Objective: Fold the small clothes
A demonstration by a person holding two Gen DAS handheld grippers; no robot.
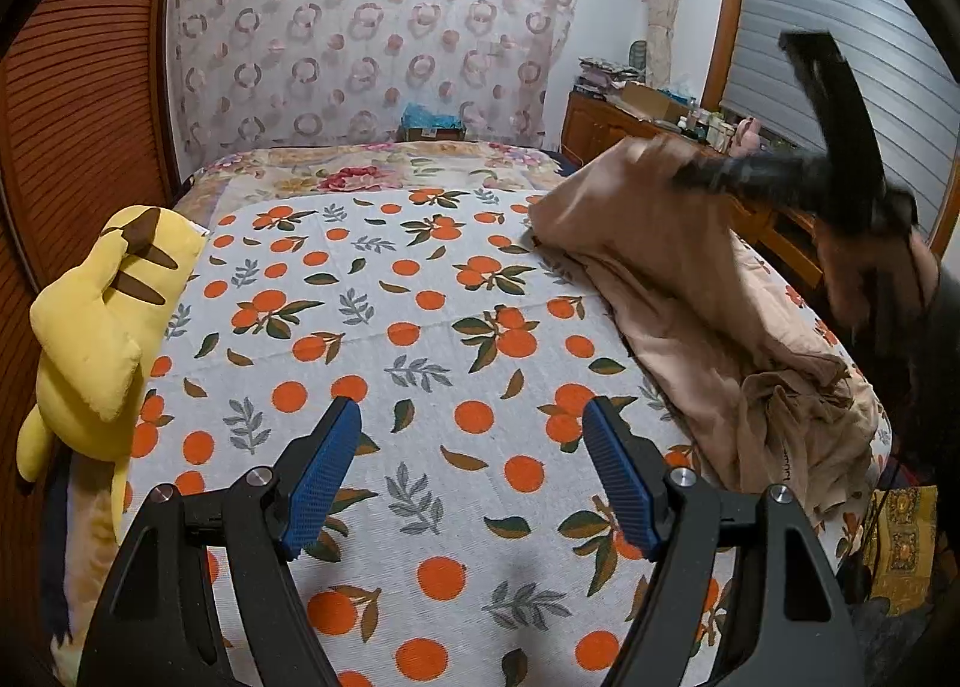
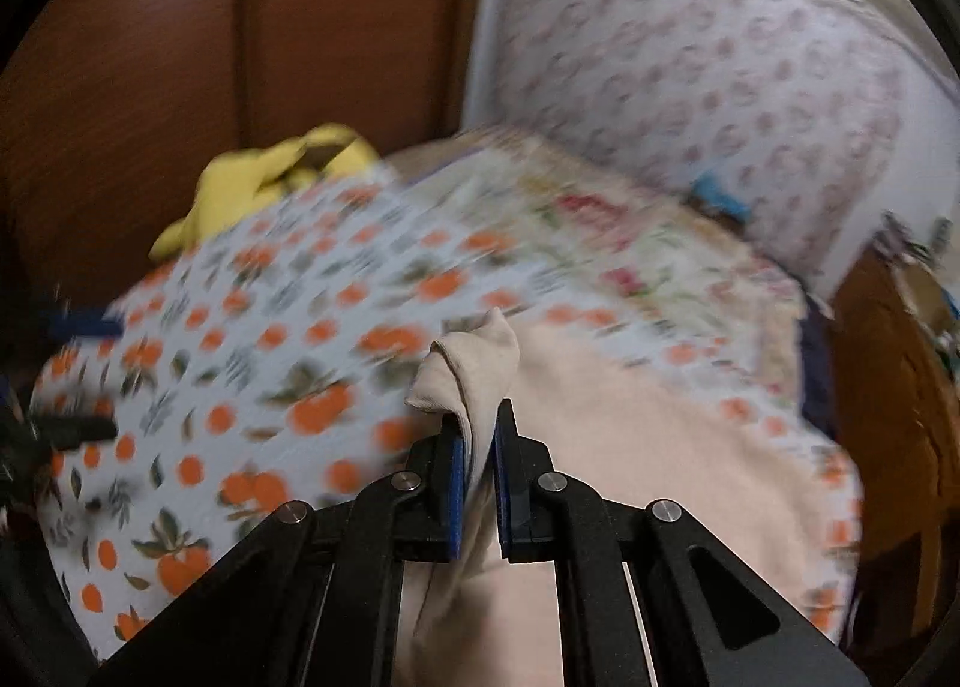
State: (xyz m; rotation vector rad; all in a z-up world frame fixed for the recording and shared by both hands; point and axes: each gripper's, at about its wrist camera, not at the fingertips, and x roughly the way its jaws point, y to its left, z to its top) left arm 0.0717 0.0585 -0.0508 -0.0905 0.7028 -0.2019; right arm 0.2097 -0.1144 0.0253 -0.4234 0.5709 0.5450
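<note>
One beige garment pinched, one plush toy on the bed.

Left to right: yellow plush toy (image 1: 96, 315) at the bed (image 1: 420, 339) edge; my left fingers (image 1: 471, 477) spread wide, empty; my right fingers (image 2: 477, 483) clamped on the beige garment (image 2: 474, 369), lifting it off the bed's right side.

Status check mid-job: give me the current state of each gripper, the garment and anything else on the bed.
Left gripper: open, empty, above the bedspread.
Right gripper: shut on the beige garment.
Beige garment: pinched at a bunched edge, lifted off the bedspread.
Yellow plush toy: lying at the bed's left edge.
</note>
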